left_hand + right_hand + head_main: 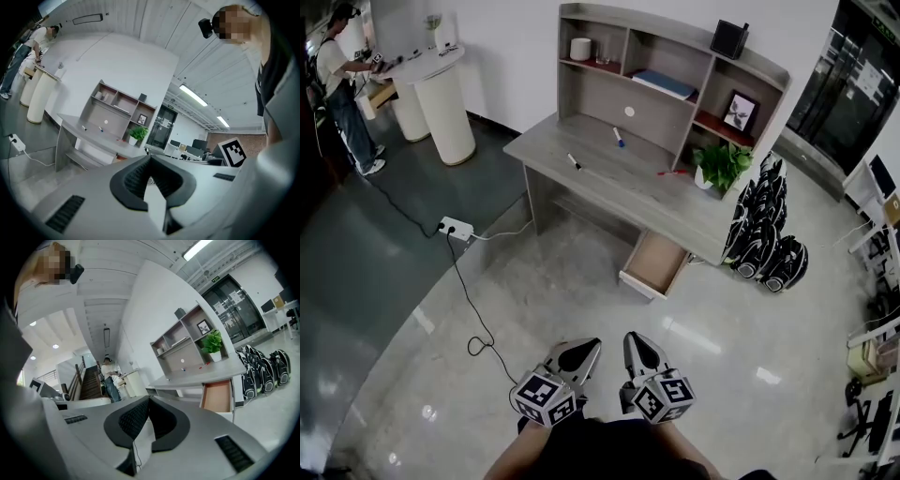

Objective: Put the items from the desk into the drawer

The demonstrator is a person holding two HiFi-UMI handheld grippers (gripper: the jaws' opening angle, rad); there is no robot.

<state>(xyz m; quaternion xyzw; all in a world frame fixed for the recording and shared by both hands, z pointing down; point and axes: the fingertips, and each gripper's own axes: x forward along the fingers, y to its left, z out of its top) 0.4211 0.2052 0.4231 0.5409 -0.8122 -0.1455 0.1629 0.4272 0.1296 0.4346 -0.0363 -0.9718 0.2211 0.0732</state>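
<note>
1. Head view: the desk [600,185] stands well ahead across the floor. Its drawer [656,264] is pulled open and, as far as shows, empty.
2. Three pens lie on the desktop, none in the drawer: a black pen [574,161], a blue pen [619,137] and a red pen [671,172].
3. The left gripper [592,346] and right gripper [631,338] are side by side low in view, well apart from the desk. Each has its jaws closed tip to tip with nothing between them.
4. Judged from this, nothing is stowed yet. The approach, every pick and every drop remain.
</note>
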